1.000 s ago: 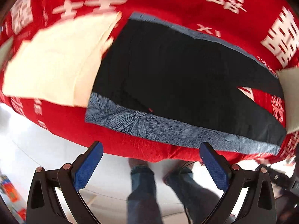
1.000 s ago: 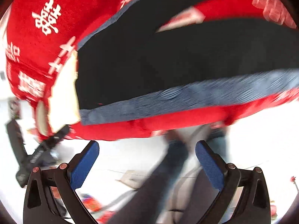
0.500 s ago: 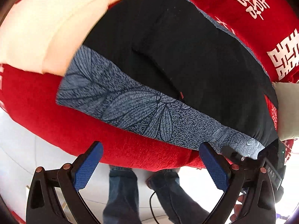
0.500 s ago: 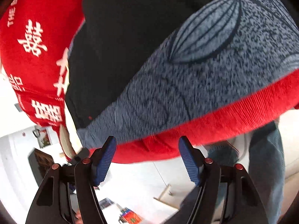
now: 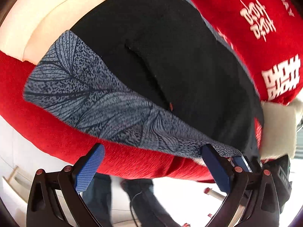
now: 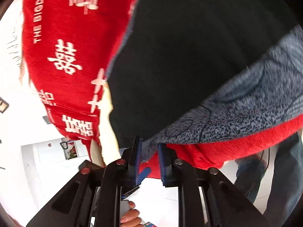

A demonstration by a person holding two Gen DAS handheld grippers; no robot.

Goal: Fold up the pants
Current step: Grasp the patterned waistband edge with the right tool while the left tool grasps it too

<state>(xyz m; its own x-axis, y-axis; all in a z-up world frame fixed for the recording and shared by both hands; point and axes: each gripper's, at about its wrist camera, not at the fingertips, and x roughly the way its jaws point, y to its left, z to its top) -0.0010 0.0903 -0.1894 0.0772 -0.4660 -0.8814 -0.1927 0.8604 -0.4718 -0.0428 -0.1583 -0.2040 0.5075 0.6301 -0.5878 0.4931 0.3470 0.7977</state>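
Black pants [image 5: 170,56] with a grey-blue leaf-print side band [image 5: 106,102] lie flat on a red cloth-covered table [image 5: 132,162]. My left gripper [image 5: 151,168] is open at the table's near edge, its fingers just below the band. The right gripper also shows in that view [image 5: 240,160], at the band's right corner. In the right wrist view the pants [image 6: 189,66] fill the frame. My right gripper [image 6: 149,151] is nearly shut on the corner of the band [image 6: 246,109] at the table edge.
The red cloth [image 6: 62,56] carries white characters. Cream fabric [image 5: 47,19] lies left of the pants and another cream piece [image 5: 278,128] lies at the right. A person's jeans-clad legs [image 5: 117,198] stand below the table edge. The left gripper also shows in the right wrist view [image 6: 90,166].
Both grippers have moved in close to the near edge of the pants. The right gripper has closed from wide open onto the band's corner. The left gripper stays open.
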